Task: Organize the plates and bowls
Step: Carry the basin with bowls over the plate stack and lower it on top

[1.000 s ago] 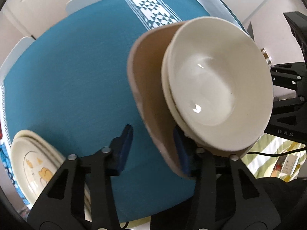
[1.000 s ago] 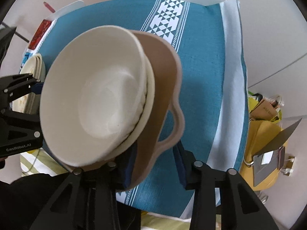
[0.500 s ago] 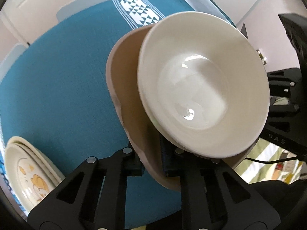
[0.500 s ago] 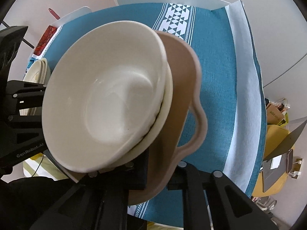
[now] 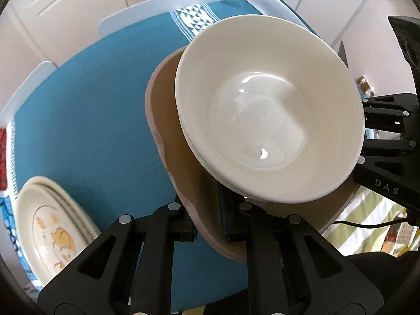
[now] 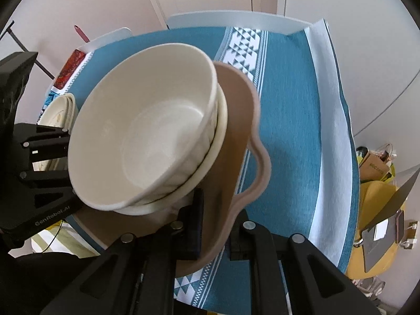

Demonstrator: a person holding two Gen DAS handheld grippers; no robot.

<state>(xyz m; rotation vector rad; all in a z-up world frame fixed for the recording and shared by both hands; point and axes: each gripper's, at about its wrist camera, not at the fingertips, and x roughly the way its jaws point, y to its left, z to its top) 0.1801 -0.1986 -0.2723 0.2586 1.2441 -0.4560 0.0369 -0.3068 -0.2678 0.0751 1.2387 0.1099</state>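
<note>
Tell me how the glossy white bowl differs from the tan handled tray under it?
The white bowl is round, deep and glossy; the tan tray is flat, matte and has a looped handle. The bowl rides free on top, while both grippers clamp the tray's rim. Both are lifted above the table.

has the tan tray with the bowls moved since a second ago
Yes. In the left wrist view the tan tray, clamped by the left gripper and right gripper, now covers more of the patterned stripe on the tablecloth, consistent with being lifted.

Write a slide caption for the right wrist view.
Right gripper clamps tan tray carrying stacked white bowls above teal tablecloth.
</note>
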